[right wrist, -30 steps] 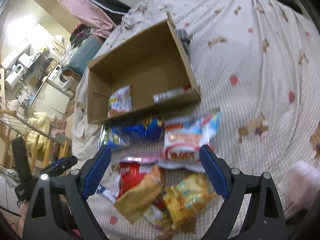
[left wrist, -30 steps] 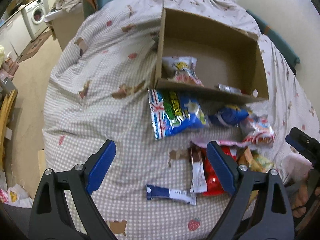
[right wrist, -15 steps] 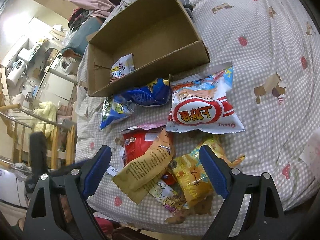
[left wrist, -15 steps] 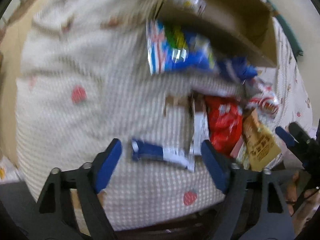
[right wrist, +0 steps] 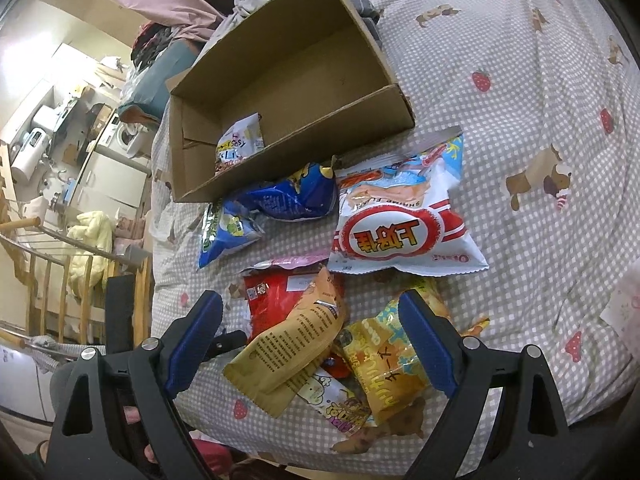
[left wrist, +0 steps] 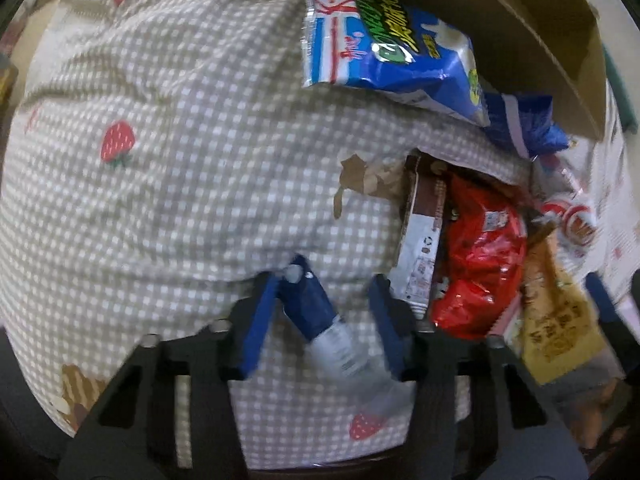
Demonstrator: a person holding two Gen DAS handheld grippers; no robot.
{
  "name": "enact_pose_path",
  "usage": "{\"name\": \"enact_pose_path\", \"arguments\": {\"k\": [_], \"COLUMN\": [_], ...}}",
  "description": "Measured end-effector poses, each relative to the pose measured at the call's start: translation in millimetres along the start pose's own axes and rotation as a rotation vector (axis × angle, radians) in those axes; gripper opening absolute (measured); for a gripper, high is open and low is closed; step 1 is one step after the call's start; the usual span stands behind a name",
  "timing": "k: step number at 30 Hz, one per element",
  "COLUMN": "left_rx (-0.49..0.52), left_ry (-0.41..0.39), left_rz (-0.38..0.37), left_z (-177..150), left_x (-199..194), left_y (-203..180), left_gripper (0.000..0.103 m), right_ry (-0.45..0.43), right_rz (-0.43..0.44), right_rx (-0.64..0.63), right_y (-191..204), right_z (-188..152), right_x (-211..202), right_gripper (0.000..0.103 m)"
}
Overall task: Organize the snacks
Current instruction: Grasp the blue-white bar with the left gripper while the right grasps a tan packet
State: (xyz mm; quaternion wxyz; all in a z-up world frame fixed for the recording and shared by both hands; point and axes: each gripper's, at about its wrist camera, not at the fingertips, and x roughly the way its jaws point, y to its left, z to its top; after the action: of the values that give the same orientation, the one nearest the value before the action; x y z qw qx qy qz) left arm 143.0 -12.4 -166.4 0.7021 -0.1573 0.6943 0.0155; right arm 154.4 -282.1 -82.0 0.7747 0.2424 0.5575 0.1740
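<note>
A blue and white stick packet [left wrist: 312, 312] lies slanted on the checked bed cover [left wrist: 180, 208]. My left gripper [left wrist: 322, 280] points down over it. Its jaws are closing, the packet is between them, and the left pad [left wrist: 256, 320] touches its blue end. Beside it lie a brown and white bar [left wrist: 424, 236] and a red bag [left wrist: 480, 256]. My right gripper [right wrist: 308, 308] hangs open over a tan packet [right wrist: 296, 344] and a yellow bag [right wrist: 384, 364], holding nothing. The cardboard box [right wrist: 304, 28] holds one small snack bag [right wrist: 240, 144].
A white and red shrimp-chip bag [right wrist: 400, 216] and two blue bags [right wrist: 296, 196] [right wrist: 224, 232] lie in front of the box. The bed's edge runs along the bottom. A wooden stair rail [right wrist: 60, 272] stands off the left side, with a kitchen behind it.
My left gripper has dropped to the stick packet and its jaws have narrowed around it; the packet now lies slanted. The right gripper tipped down a little early on and has stayed open.
</note>
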Motion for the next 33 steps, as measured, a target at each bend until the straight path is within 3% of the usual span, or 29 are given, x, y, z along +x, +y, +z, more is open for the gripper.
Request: {"name": "enact_pose_path", "arguments": {"k": [1, 2, 8, 15, 19, 26, 28, 29, 33], "left_rx": [0.030, 0.058, 0.156, 0.138, 0.133, 0.147, 0.151, 0.153, 0.152], "left_ry": [-0.007, -0.011, -0.129, -0.193, -0.209, -0.224, -0.228, -0.231, -0.239], "left_rz": [0.012, 0.014, 0.012, 0.032, 0.033, 0.032, 0.027, 0.026, 0.027], "left_z": [1, 2, 26, 42, 45, 33, 22, 17, 12], "left_x": [1, 0, -21, -39, -42, -48, -49, -56, -59], "left_y": [-5, -10, -46, -50, -53, -49, -36, -19, -12], "left_gripper": [0.017, 0.016, 0.015, 0.015, 0.015, 0.015, 0.015, 0.015, 0.015], "right_ry": [-0.001, -0.001, -0.010, -0.021, 0.079, 0.216, 0.241, 0.244, 0.247], "right_rz": [0.000, -0.001, 0.006, 0.030, 0.096, 0.030, -0.049, -0.070, -0.129], "right_rx": [0.005, 0.009, 0.026, 0.043, 0.044, -0.008, -0.054, -0.059, -0.085], "right_y": [-2, -3, -5, -9, -6, 17, 23, 24, 24], "right_z": [0, 0, 0, 2, -6, -12, -17, -18, -18], "right_x": [-1, -1, -5, -13, -1, 39, 48, 51, 57], "right_gripper": [0.092, 0.092, 0.092, 0.091, 0.081, 0.080, 0.080, 0.077, 0.047]}}
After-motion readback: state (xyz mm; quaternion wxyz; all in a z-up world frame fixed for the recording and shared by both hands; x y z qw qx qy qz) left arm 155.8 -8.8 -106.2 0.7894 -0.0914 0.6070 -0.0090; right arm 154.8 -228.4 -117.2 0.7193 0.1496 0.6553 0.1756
